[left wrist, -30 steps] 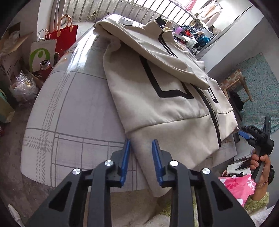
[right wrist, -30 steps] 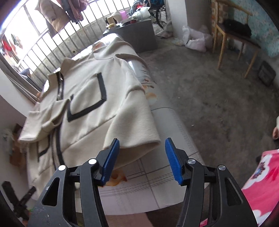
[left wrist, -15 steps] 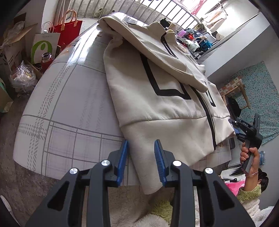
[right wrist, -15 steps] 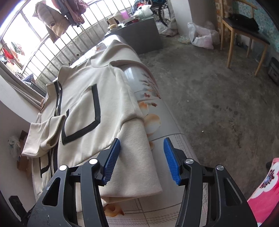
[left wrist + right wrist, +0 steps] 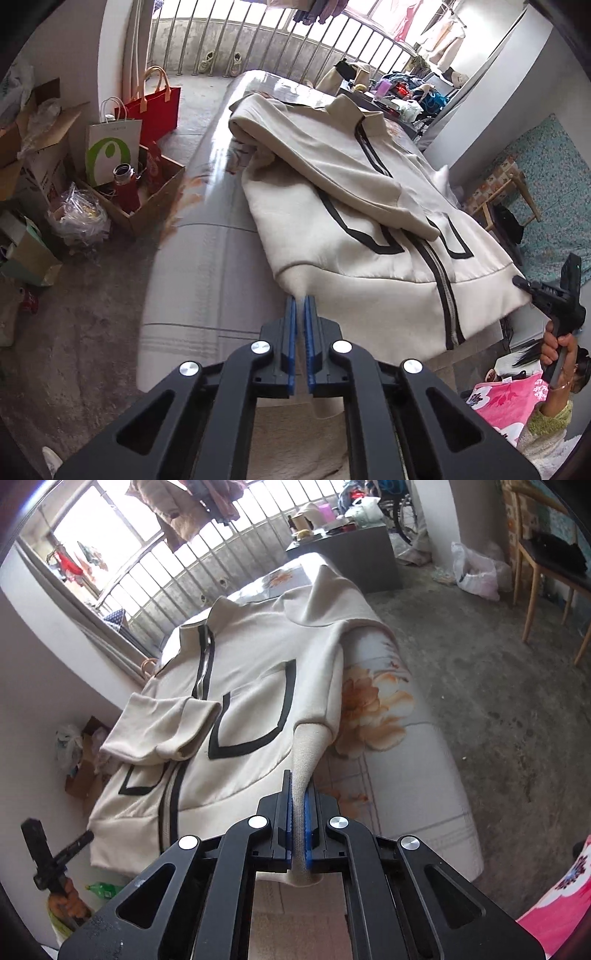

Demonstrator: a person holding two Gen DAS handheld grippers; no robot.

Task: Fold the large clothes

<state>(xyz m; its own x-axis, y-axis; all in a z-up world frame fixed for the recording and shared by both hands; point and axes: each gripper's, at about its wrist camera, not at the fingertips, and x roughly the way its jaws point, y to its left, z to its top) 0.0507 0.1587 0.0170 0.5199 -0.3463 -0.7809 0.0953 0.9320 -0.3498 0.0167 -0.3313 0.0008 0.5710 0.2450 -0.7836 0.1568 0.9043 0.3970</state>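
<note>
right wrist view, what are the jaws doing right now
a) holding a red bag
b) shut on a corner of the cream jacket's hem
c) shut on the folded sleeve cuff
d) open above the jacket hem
b: the right gripper has its blue jaws pressed together with a corner of the cream jacket hem pinched between them, the fabric pulled up into a peak, while the folded sleeve lies untouched on the jacket's front.

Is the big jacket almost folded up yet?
Not yet. One sleeve is already folded across the front of the jacket. The left gripper pinches one hem corner, and the right gripper pinches the other sleeve's cuff. That sleeve and the whole body remain to be folded.
</note>
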